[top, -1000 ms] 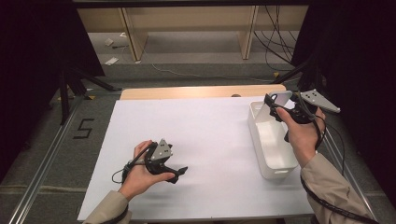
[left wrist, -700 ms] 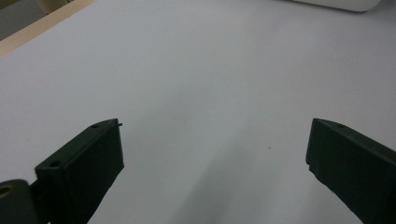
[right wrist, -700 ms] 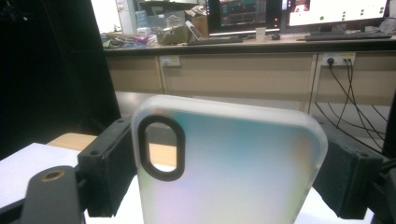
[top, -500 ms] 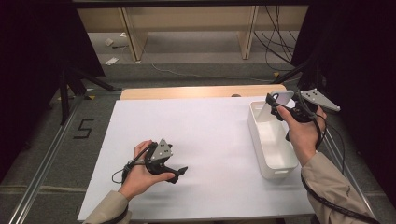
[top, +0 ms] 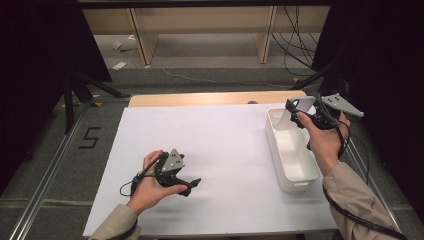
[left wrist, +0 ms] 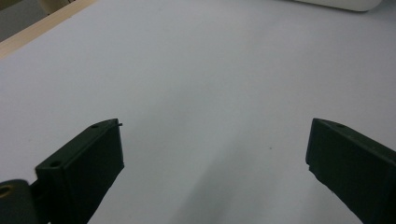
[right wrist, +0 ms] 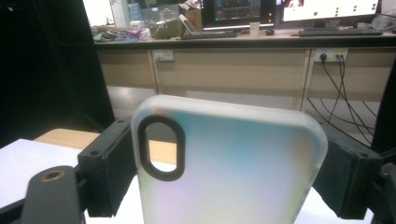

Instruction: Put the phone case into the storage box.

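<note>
While right hand-held gripper (top: pixel 295 114) squeezes phone case (right wrist: pixel 229 163) upright over white bin (top: pixel 292 172), likely for dropping in, left hand-held gripper (top: pixel 192 186) rests wide, empty, lower left on surface (top: pixel 225 145).

There are two grippers, left (top: pixel 192 184) and right (top: pixel 291 106), one phone case (right wrist: pixel 229 163), and one white bin (top: pixel 300 176) on one table (top: pixel 220 140).

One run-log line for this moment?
right gripper: shut on phone case, above white bin | left gripper: open, on table

Translucent phone case (right wrist: pixel 229 163), upright, above bin (top: pixel 280 150)
</note>
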A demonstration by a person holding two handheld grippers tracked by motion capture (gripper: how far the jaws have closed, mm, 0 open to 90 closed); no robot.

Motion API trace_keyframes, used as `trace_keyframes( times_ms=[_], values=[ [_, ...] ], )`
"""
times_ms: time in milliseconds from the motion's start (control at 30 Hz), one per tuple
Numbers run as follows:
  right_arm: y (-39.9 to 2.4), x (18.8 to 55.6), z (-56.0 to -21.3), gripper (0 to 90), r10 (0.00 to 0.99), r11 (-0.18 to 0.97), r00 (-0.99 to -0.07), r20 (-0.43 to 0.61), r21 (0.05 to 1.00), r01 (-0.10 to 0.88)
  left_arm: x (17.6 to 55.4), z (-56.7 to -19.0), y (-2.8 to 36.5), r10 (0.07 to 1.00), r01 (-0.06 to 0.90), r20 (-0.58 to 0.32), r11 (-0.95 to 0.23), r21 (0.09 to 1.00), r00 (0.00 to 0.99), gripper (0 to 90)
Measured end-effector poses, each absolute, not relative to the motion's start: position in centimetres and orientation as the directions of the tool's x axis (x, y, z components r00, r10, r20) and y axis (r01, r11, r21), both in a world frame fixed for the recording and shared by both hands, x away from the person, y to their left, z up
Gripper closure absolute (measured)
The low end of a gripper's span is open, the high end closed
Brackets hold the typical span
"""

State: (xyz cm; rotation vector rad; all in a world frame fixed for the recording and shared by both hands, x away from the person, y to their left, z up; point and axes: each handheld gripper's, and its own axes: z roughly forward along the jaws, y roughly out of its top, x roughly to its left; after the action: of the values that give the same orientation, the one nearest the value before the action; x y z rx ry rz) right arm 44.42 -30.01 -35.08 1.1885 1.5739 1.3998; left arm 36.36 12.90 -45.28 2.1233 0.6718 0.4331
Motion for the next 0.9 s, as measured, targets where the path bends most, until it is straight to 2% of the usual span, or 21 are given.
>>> trace_keyframes(
  times_ms=[900],
  values=[
    [-30.4,45.7,-35.6,18.2,0.95,-0.01,-0.304,0.073,0.979,0.205,36.4,-45.4,12.9,0.599,0.308,0.065,-0.498,0.811,0.798,3.3]
  ],
)
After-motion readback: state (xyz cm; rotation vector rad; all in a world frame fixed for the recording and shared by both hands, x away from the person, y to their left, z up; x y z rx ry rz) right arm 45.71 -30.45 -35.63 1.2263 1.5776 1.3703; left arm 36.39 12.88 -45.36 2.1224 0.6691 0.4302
